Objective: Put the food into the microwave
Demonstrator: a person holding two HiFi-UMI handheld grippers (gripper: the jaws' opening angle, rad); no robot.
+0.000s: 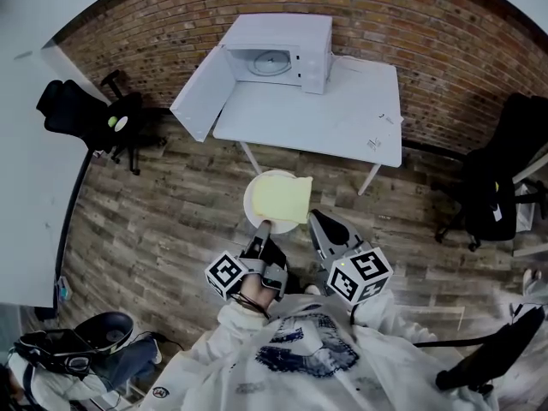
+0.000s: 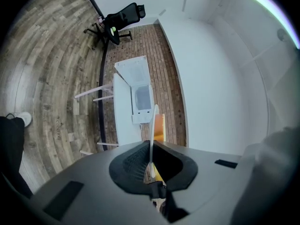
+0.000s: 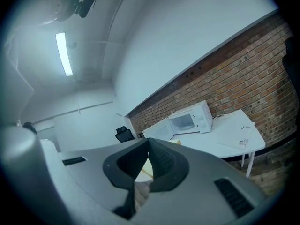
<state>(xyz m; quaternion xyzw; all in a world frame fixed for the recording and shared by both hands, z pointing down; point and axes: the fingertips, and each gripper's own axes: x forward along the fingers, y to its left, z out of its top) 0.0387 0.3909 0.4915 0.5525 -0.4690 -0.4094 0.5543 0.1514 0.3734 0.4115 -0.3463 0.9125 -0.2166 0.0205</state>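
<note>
The food slice (image 1: 281, 199) you are carrying is a flat, pale yellow square with soft corners. It lies on a round white plate (image 1: 255, 202), and its far edge overhangs the rim on the side toward the microwave (image 1: 282, 50). Plate and slice are held in the air, well short of the microwave and on the near side of the white worktop (image 1: 342, 118) it stands on, over the wooden floor. Your left gripper (image 1: 265, 227) has its jaws clamped on the plate's near rim. In the left gripper view the plate (image 2: 152, 125) shows edge-on as a thin white line running out from between the jaws, with the food slice (image 2: 159, 128) as an orange-yellow patch beside it and the microwave (image 2: 140, 95) beyond. Your right gripper (image 1: 317, 219) sits just beside the plate on the side away from the left gripper. Its jaws meet at the tips and hold nothing. The microwave stands at the worktop's far corner against the brick wall with its door (image 1: 201, 92) swung wide open, and the round turntable (image 1: 270, 61) shows inside the cavity.
</note>
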